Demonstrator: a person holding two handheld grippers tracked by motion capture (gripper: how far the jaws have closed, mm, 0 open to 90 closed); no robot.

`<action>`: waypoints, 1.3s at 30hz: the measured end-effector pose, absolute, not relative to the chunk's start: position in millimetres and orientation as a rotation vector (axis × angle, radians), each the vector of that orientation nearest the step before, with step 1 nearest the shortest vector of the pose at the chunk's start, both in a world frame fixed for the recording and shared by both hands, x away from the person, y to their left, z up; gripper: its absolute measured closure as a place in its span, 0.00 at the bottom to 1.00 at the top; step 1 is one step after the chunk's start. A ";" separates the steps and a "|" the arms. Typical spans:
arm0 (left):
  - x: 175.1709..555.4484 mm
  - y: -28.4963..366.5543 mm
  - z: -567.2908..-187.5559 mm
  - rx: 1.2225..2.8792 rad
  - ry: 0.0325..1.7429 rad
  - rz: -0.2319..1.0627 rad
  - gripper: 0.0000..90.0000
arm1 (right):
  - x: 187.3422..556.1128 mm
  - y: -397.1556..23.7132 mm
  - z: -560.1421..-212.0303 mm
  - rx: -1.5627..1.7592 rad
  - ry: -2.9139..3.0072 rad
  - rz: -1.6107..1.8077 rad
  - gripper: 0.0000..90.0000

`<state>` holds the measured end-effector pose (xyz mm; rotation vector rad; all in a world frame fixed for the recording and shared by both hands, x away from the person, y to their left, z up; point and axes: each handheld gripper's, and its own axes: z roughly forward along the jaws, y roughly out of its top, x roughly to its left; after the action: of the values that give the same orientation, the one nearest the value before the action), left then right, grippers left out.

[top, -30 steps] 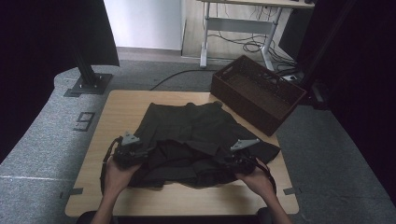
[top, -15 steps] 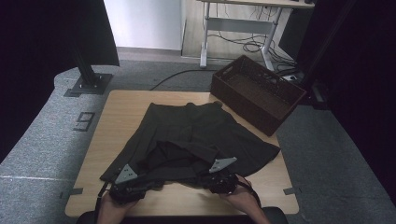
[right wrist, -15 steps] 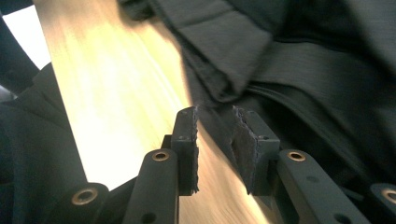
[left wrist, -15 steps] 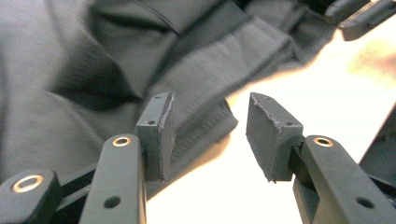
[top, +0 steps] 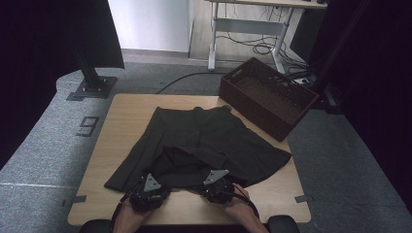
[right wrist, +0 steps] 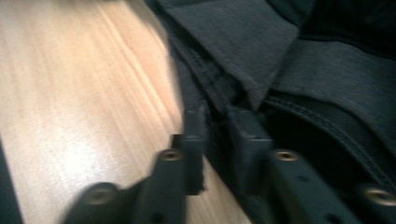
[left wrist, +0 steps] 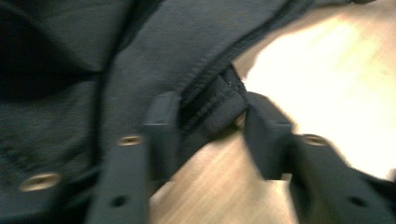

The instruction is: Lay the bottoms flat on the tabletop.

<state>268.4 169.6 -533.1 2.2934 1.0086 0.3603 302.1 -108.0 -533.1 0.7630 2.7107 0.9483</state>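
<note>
A dark grey garment (top: 214, 138) lies spread on the wooden table (top: 126, 116), its near part folded up in a bunch. My left gripper (top: 148, 190) is low at the garment's near edge. In the left gripper view its jaws (left wrist: 210, 112) have just been closing, and a stitched hem corner (left wrist: 215, 100) fills the gap between them. My right gripper (top: 217, 184) sits a little to the right on the same edge. Its jaws (right wrist: 217, 121) have also just been closing and now pinch a folded hem (right wrist: 219, 88). Both hands come in from the table's front edge.
A brown wicker basket (top: 267, 97) stands at the table's far right corner. Bare wood (right wrist: 84, 93) shows to the left of the garment and along the front edge. A black stand base (top: 90, 87) is on the grey floor beyond the far left corner.
Both grippers have come toward the table's near edge and sunk lower. The garment's near part has come with them and now bunches close to the front.
</note>
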 end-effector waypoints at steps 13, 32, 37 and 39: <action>274.6 199.0 -464.8 2.157 0.999 0.491 0.96 | 301.7 -140.4 -475.5 0.806 2.608 1.003 0.99; 276.7 184.4 -488.8 2.208 0.964 0.294 0.87 | 305.0 -174.2 -494.9 0.903 2.681 0.921 0.98; 277.3 162.0 -506.5 2.274 0.929 0.214 0.78 | 302.5 -164.1 -514.9 0.891 2.727 0.877 0.97; 275.3 158.1 -507.5 2.290 0.905 0.218 0.71 | 302.7 -165.7 -511.3 0.887 2.723 0.891 0.95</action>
<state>275.3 158.1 -507.5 2.2905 0.9046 0.2179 302.7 -165.7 -511.3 0.8866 2.7235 0.8909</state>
